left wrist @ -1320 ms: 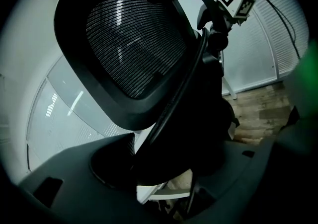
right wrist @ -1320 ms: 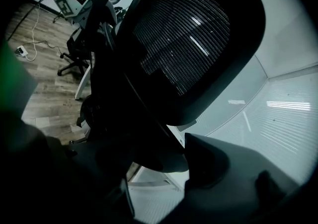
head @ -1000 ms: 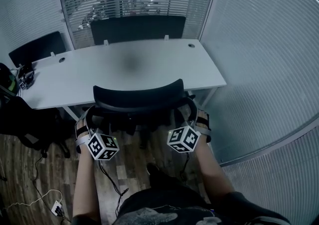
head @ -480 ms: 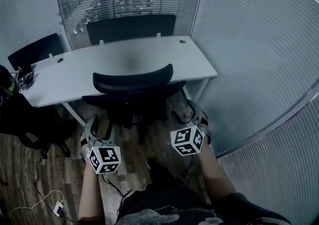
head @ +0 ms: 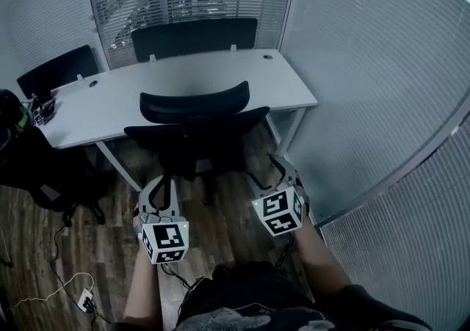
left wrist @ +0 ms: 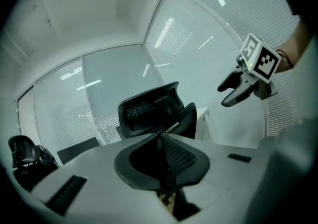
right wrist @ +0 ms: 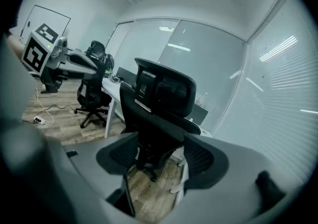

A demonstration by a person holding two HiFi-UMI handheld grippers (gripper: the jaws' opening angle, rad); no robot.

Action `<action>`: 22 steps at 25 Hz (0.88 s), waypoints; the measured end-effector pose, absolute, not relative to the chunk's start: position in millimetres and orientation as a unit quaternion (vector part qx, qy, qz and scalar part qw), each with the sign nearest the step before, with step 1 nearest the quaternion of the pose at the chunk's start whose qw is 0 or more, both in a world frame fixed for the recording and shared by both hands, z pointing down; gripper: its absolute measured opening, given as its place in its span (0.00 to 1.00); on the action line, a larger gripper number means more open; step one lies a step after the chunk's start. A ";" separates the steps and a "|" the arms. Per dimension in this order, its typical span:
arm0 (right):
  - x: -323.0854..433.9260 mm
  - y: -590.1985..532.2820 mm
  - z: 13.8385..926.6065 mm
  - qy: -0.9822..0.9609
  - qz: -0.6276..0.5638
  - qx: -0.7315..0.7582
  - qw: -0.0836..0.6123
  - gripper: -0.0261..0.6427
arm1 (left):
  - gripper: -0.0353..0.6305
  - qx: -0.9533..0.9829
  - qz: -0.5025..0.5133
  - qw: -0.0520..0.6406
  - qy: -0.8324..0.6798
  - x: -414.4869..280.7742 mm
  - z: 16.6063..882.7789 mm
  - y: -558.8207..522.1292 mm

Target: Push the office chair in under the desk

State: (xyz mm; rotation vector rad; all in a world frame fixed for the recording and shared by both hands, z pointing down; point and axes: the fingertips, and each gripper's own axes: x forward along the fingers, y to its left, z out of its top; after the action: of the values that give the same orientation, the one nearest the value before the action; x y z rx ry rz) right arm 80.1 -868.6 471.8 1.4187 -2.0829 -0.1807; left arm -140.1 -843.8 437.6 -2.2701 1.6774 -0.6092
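Chair [head: 194, 128] is standing mid-frame against desk [head: 290, 91]; left gripper [head: 163, 183], lower left, has just been clenching on nothing; right gripper [head: 268, 169] is gaping empty.

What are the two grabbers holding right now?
Nothing. Both are clear of the office chair. The left gripper has just been closing its jaws with nothing between them, and the right gripper is open and empty.

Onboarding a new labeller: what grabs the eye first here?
The black office chair sits centre frame at the white desk. Below it, clear of the chair, two marker-cubed grippers: the left gripper has just been closing its jaws on nothing, the right gripper stands open.
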 end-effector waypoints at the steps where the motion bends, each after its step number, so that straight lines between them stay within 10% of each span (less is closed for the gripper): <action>1: 79.6 -864.5 471.4 -0.790 -0.068 0.529 0.300 0.49 | 0.11 -0.778 -0.210 0.125 0.579 -136.5 436.7 -838.5; 9: 95.3 -806.6 465.5 -0.824 -0.057 0.492 0.276 0.46 | 0.10 -0.764 -0.223 0.110 0.596 -97.9 428.5 -779.9; 22: 157.6 -704.9 448.8 -0.824 -0.065 0.519 0.218 0.09 | 0.08 -0.748 -0.211 0.102 0.621 -37.9 421.7 -672.4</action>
State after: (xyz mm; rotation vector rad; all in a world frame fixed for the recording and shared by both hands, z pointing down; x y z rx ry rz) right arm 157.6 -704.9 448.8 1.4367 -2.2821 -0.1791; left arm -37.9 -672.4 421.7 -2.2082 1.8353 -0.6236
